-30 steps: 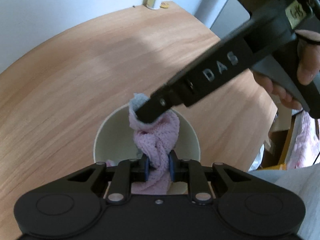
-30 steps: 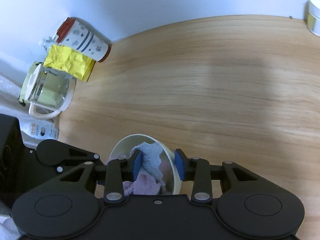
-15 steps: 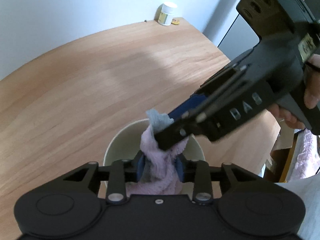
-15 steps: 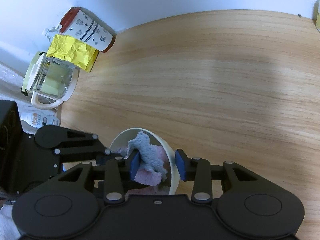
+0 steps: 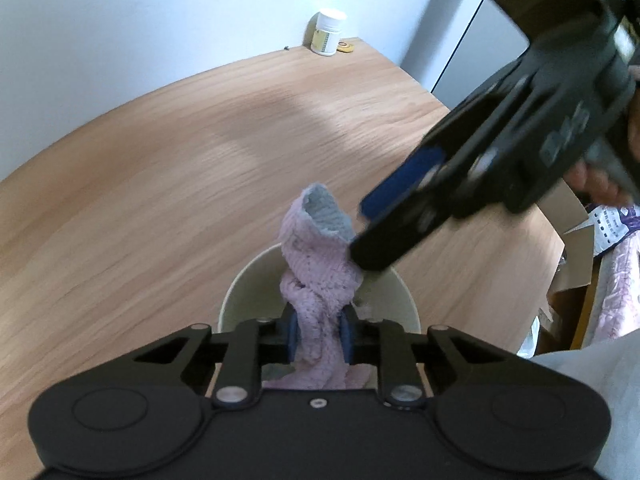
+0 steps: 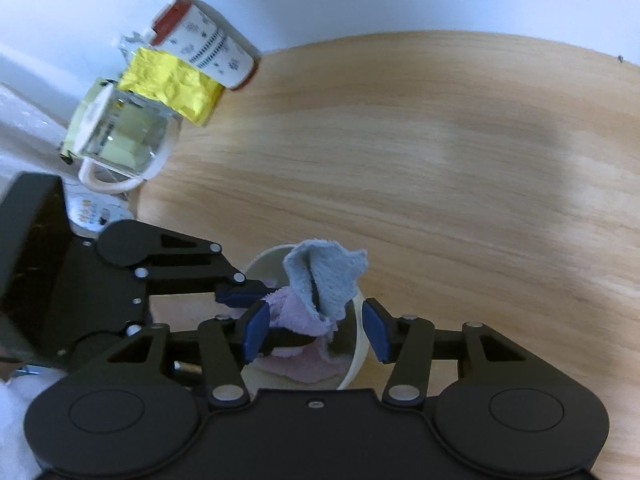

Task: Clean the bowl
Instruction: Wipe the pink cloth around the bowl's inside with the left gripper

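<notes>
The left gripper (image 5: 319, 334) is clamped on a pink-and-grey cloth (image 5: 320, 256), which stands twisted up out of the bowl (image 5: 404, 296). The bowl sits on the counter (image 5: 160, 184) right under that gripper. The right gripper (image 6: 314, 330) is spread wide, holding nothing; its fingers stand either side of the bowl's rim, one inside and one outside, and the cloth's grey tip (image 6: 328, 276) rises between them. In the left view that gripper reaches in from the right of the bowl, its lower finger against the cloth's upper fold.

Beyond the bowl the counter is bare wood. At its far edge, against the wall, stands a small white jar (image 5: 328, 32). Left of the bowl, at the counter's end, are a glass jug (image 6: 120, 136), a yellow packet (image 6: 172, 84) and a patterned canister (image 6: 208, 52).
</notes>
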Action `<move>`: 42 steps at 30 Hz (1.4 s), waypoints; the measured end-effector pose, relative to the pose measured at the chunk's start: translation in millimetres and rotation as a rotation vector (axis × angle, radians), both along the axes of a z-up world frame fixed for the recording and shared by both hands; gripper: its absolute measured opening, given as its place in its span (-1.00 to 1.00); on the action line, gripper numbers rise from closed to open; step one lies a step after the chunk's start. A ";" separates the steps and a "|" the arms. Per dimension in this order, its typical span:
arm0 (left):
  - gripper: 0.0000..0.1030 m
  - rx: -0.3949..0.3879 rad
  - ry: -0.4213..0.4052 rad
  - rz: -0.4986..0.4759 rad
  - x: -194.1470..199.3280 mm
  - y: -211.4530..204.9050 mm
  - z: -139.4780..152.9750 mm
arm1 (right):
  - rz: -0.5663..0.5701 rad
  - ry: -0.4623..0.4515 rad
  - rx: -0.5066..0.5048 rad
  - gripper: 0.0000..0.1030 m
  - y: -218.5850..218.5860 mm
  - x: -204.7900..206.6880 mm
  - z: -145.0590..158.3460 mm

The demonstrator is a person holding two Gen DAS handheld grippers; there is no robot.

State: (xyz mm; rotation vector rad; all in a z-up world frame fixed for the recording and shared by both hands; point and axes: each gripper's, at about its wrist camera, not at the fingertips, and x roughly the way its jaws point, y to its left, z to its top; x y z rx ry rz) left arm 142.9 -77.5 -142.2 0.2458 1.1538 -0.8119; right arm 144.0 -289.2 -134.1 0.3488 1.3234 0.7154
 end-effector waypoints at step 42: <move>-0.61 0.090 0.086 -0.018 -8.7 -13.9 -20.4 | -0.113 -0.058 -0.206 -0.85 27.7 -20.8 -48.2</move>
